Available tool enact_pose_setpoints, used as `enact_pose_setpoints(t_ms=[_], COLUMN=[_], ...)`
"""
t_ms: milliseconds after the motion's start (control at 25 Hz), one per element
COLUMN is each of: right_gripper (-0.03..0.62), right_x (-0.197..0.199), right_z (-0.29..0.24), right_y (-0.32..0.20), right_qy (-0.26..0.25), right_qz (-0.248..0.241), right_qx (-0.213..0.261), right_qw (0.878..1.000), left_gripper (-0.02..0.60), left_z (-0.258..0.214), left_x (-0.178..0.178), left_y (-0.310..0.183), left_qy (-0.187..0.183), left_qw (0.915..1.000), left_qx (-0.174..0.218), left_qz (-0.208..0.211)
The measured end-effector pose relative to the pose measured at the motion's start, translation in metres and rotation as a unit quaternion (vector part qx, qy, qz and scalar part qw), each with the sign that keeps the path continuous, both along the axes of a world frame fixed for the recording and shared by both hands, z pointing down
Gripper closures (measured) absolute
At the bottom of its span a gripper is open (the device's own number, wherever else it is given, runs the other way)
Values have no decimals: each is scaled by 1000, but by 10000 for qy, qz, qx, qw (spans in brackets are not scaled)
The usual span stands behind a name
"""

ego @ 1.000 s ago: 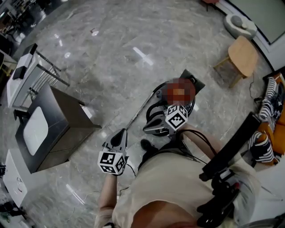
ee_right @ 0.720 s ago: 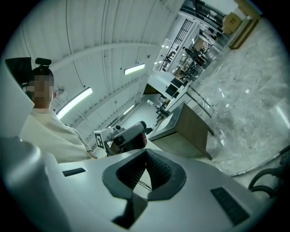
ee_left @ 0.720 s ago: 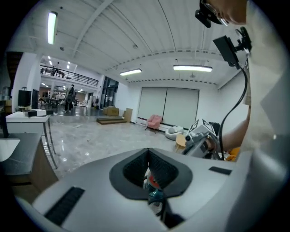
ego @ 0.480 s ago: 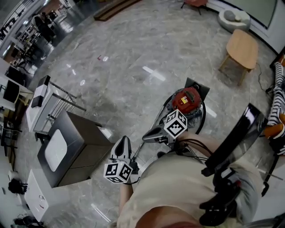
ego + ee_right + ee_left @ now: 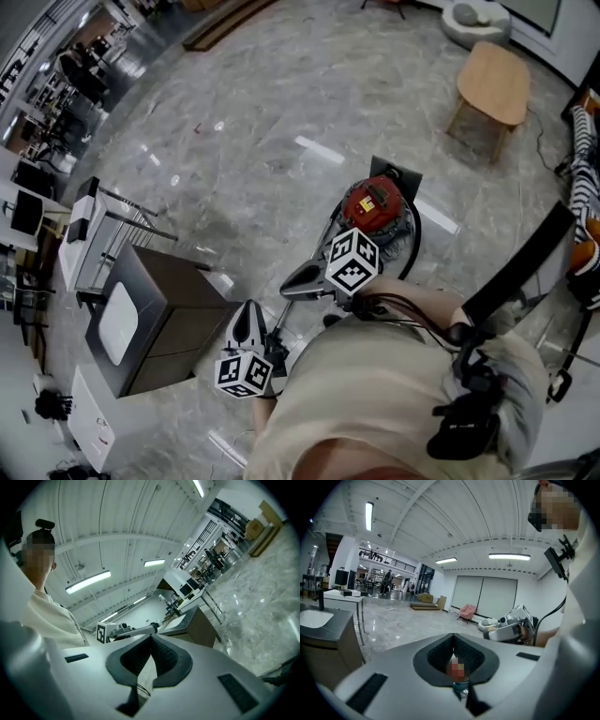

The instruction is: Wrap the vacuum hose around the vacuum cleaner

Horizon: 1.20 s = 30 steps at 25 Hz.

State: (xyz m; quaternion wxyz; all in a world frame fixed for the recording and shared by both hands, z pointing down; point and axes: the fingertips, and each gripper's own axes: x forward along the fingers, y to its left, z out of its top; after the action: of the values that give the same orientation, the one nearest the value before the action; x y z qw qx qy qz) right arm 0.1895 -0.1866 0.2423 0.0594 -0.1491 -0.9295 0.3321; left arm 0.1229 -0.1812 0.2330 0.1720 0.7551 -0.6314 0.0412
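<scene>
In the head view the red vacuum cleaner (image 5: 373, 202) stands on the marble floor, with its black hose (image 5: 415, 234) curving round its right side. A thin metal wand (image 5: 319, 239) runs from it toward me. My right gripper (image 5: 291, 283) hovers just left of the vacuum, shut and empty. My left gripper (image 5: 251, 309) hangs lower left near the wand's end, also shut with nothing in it. The left gripper view shows its jaws (image 5: 453, 641) pressed together and the right gripper (image 5: 511, 625) beyond. In the right gripper view the jaws (image 5: 150, 638) meet, and the vacuum is out of sight.
A dark grey cabinet with a white basin (image 5: 141, 319) stands to the left, with a white rack (image 5: 94, 234) behind it. A wooden stool (image 5: 492, 80) sits at the upper right. Striped fabric (image 5: 583, 141) lies at the right edge.
Both grippers have risen from the floor toward me. The right one has moved left off the vacuum, which now shows fully. Both stay shut.
</scene>
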Motion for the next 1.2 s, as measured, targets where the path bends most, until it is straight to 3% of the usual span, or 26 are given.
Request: enact_pose_setpoints(t_ms=[120,400,680,840,1200], right_gripper=[589,589,589,589,589], right_x=[16,15,5,-11,-90], right_z=[4,28,31,31,24], right_y=[10,60,59,64,102], right_qy=[-93,-41,127,245,467], right_qz=[-97,-761,-465,-427,-115], right_qx=[-145,-543,-595,-461,-122], right_qw=[9998,9956,9971,9977,9988], left_gripper=[577,577,575,577,577], left_z=[3,16,39,38,25], left_x=[23,37,32,11,-81], left_y=[7,31,60,67,92], left_qy=[-143,-412,-218,-363,-12], left_qw=[9999,9980,9968,9975,9999], left_qx=[-94,-452,-738,-572,-154], left_qz=[18,-181,-216,-174,74])
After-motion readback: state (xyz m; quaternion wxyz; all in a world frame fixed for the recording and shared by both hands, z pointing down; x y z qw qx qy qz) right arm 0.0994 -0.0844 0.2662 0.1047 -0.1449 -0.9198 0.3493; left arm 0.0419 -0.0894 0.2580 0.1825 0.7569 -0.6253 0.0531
